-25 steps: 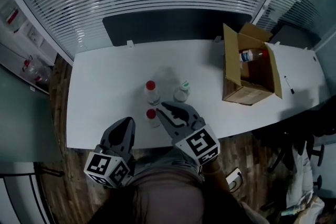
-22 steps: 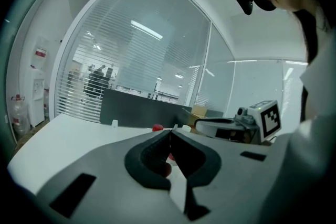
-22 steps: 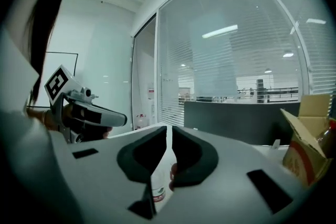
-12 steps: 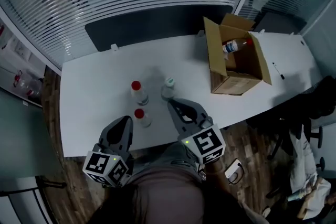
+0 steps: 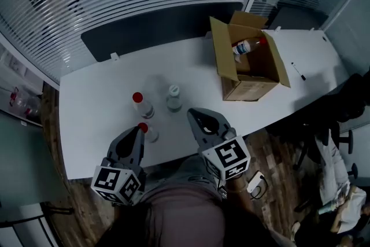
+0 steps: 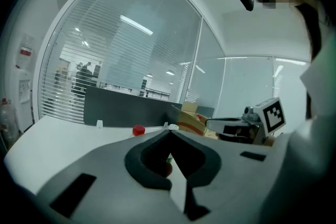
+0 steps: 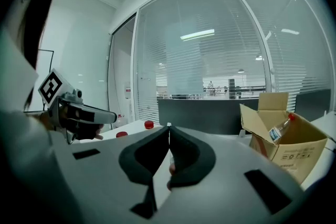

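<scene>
Three small bottles stand on the white table point(image 5: 92, 107): a red-capped one point(image 5: 139, 103), a white-capped one point(image 5: 173, 98), and a nearer red-capped one point(image 5: 150, 133). My left gripper point(image 5: 139, 129) is shut and empty, its tip right beside the nearer red-capped bottle. In the left gripper view a red cap point(image 6: 138, 130) shows just beyond the left gripper point(image 6: 169, 132). My right gripper point(image 5: 191, 112) is shut and empty, a little right of the bottles and below the white-capped one. In the right gripper view the right gripper point(image 7: 168, 126) points past two red caps point(image 7: 149, 124).
An open cardboard box point(image 5: 226, 63) stands at the table's back right with a red-capped bottle point(image 5: 245, 46) lying in it; the box point(image 7: 286, 139) also shows in the right gripper view. A pen point(image 5: 297, 71) lies right of it. A dark panel point(image 5: 144, 29) runs behind the table.
The right gripper has drawn away to the right from the nearer red-capped bottle. The left gripper's tip now sits beside that bottle. Both stay shut; the head view has shifted.
</scene>
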The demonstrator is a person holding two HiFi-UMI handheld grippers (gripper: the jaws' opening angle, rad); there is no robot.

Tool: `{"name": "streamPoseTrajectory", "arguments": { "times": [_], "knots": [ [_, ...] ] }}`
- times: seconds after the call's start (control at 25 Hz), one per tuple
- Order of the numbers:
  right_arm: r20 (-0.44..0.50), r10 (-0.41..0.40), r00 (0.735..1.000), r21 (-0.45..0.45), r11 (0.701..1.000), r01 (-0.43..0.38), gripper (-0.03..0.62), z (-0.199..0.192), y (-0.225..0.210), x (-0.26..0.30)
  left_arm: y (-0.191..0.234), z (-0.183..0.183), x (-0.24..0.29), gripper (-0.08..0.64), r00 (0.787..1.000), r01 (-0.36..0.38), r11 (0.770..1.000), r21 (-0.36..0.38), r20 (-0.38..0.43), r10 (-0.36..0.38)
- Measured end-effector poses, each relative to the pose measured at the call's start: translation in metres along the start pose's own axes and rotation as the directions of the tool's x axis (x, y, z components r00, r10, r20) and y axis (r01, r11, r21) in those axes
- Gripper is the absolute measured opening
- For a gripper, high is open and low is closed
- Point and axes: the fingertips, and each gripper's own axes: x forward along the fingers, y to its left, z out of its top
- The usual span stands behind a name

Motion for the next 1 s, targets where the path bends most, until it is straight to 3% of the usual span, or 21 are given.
{"name": "streamPoseTrajectory", "arguments": {
  "times": [0.48,1.0],
  "knots": [
    [0.0,0.039,0.999,0.009,0.999,-0.039,0.025,0.015,-0.041,-0.013,-0.033,0.016,0.045,0.009,1.0,0.022,0.999,-0.039,0.02,-0.021],
    [0.043,0.011,0.999,0.054,0.998,-0.013,0.025,0.038,-0.159,-0.051,-0.103,0.027,0.139,0.009,0.999,0.047,0.997,-0.067,0.0,-0.047]
  ]
}}
